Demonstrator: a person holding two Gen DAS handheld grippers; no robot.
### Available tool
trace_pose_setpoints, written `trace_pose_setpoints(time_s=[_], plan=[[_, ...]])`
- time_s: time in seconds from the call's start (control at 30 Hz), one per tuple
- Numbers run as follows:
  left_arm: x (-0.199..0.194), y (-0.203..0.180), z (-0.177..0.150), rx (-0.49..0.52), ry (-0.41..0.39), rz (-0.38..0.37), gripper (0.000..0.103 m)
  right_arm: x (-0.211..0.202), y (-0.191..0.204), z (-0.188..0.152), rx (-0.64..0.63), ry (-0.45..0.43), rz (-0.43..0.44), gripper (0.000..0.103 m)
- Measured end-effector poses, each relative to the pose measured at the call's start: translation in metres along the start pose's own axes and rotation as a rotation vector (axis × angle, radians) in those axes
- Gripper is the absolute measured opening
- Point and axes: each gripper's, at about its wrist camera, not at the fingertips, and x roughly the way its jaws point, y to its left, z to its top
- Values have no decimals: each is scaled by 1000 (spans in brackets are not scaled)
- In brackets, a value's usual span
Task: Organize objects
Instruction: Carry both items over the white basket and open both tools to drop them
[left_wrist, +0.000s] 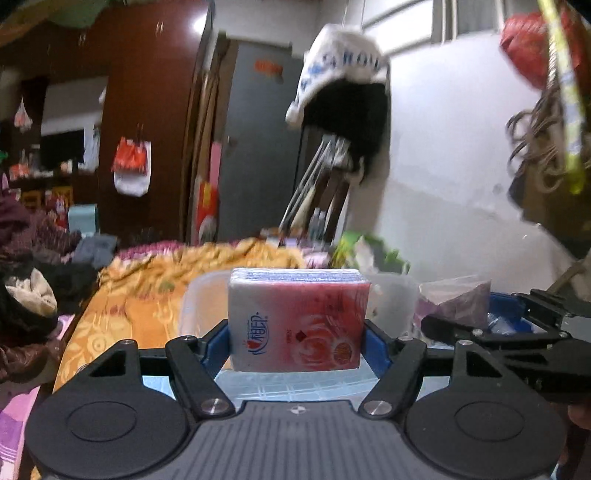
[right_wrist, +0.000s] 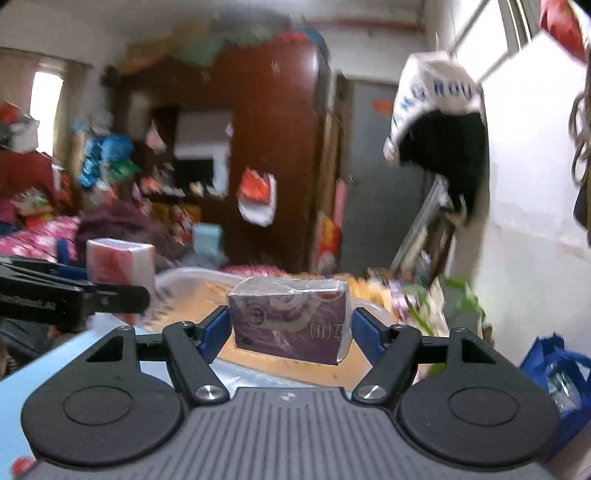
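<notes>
My left gripper is shut on a red and white tissue pack, held upright in the air above a clear plastic container. My right gripper is shut on a purple box wrapped in clear film, also lifted. In the right wrist view the left gripper and its red tissue pack show at the left. In the left wrist view the right gripper shows at the right with the purple box.
A light blue lid or surface lies just below the grippers. An orange patterned bedspread lies behind, with piled clothes to the left. A blue bag stands at the right by the white wall. A wardrobe stands behind.
</notes>
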Motion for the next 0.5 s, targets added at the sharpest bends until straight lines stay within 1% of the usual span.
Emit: trace_pose_setpoints(time_s=[0.07, 0.13, 0.17, 0.2, 0.23, 0.27, 0.33, 0.4, 0.5], plan=[[13, 1, 2, 4, 27, 17, 75, 14, 1, 0, -34, 42, -14, 74], [21, 4, 3, -4, 46, 18, 77, 17, 4, -2, -65, 40, -38, 75], [23, 6, 2, -15, 37, 16, 83, 16, 5, -4, -68, 40, -28, 78], [21, 10, 2, -24, 23, 9, 97, 12, 6, -5, -67, 33, -13, 89], [16, 12, 1, -26, 3, -2, 103, 7, 7, -7, -63, 12, -2, 95], [8, 15, -2, -22, -20, -9, 103, -1, 9, -9, -61, -12, 5, 103], [-8, 17, -7, -4, -47, -7, 103, -21, 9, -10, -78, -62, 22, 103], [-27, 16, -14, 18, -85, 3, 103, -39, 8, -15, -67, -90, 24, 103], [-59, 19, -33, 48, -116, -18, 103, -80, 6, -42, -52, -156, 48, 103]])
